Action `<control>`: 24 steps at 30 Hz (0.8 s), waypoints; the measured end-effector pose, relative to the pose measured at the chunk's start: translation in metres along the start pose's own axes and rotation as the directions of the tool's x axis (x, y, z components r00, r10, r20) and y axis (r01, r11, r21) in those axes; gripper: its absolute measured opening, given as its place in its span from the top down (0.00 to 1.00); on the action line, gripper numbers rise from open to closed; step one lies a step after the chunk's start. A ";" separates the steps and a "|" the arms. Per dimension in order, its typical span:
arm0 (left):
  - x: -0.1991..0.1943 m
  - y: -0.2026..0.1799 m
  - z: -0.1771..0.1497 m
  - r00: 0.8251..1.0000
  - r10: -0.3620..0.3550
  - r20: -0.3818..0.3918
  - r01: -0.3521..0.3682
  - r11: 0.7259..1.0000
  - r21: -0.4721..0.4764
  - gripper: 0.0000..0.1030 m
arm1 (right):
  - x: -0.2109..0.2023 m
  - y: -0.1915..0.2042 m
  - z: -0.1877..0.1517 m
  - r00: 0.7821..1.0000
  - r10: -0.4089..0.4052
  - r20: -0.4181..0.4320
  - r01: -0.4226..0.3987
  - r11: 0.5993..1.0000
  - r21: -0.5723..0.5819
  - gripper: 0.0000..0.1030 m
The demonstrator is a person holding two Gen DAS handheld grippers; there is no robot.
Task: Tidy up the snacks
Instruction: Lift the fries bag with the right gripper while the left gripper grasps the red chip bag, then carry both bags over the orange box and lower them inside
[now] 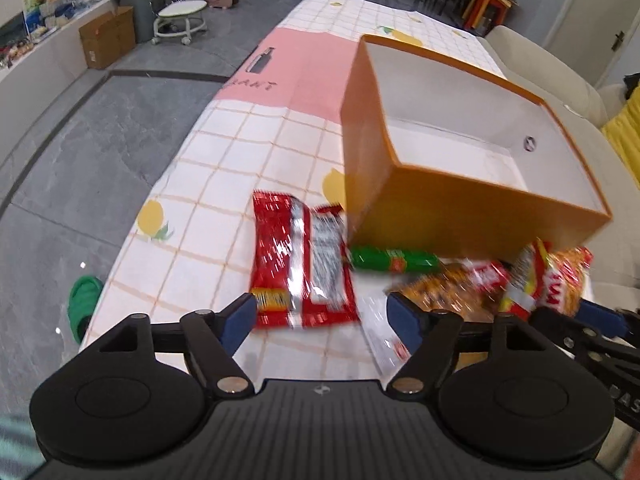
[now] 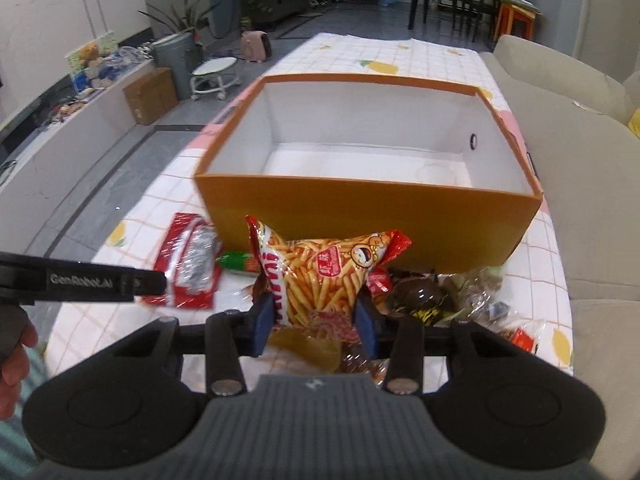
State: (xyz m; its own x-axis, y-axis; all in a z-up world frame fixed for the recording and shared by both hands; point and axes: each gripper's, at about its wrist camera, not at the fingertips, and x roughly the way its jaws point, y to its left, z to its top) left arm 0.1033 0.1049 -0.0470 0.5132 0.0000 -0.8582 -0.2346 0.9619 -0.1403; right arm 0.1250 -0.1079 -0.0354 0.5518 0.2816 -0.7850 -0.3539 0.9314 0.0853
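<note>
The right gripper [image 2: 316,320] was pinching a bag of fry snacks [image 2: 320,276] between its two blue pads. The bag stuck up in front of it, lifted a little over the heap of other snacks [image 2: 436,300] just below and to its right. Right ahead stood the orange box [image 2: 368,212], open on top and with nothing inside.

The left gripper [image 1: 322,318] had its jaws spread wide and held nothing. A red packet [image 1: 300,264] lay just in front of it on the checked tablecloth [image 1: 224,168], and a green stick snack [image 1: 396,260] lay a bit farther on, close to the box.

I think a few things could have gone wrong. The bag was puffy and shiny, so it could have slid out of the pads. The near wall of the box was tall, so a low bag might have bumped it and fallen. The two grippers were close together, so they could have knocked each other.
</note>
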 end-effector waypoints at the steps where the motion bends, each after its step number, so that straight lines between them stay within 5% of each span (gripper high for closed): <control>1: 0.006 -0.002 0.003 1.000 0.020 -0.005 -0.020 1.000 0.015 0.14 | 0.005 -0.002 0.002 1.000 -0.003 -0.008 0.003 1.000 0.003 0.60; 5: 0.035 -0.004 0.010 0.997 0.070 -0.024 -0.068 0.995 0.072 0.14 | 0.022 -0.009 0.006 0.999 -0.003 -0.042 0.004 1.000 0.027 0.60; 13: 0.064 -0.001 0.012 0.996 0.062 -0.071 -0.059 0.997 0.051 0.13 | 0.040 -0.017 0.003 0.998 0.008 -0.063 -0.006 0.999 0.041 0.60; 24: 0.076 -0.012 0.008 0.992 0.124 -0.039 -0.118 0.984 0.131 0.18 | 0.047 -0.021 0.002 0.999 0.026 -0.048 -0.023 0.998 0.057 0.59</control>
State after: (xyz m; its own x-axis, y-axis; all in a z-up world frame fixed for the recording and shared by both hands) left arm 0.1521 0.0959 -0.1064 0.4479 0.1083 -0.8875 -0.1829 0.9828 0.0276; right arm 0.1601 -0.1136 -0.0724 0.5055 0.2939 -0.8112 -0.3226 0.9364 0.1383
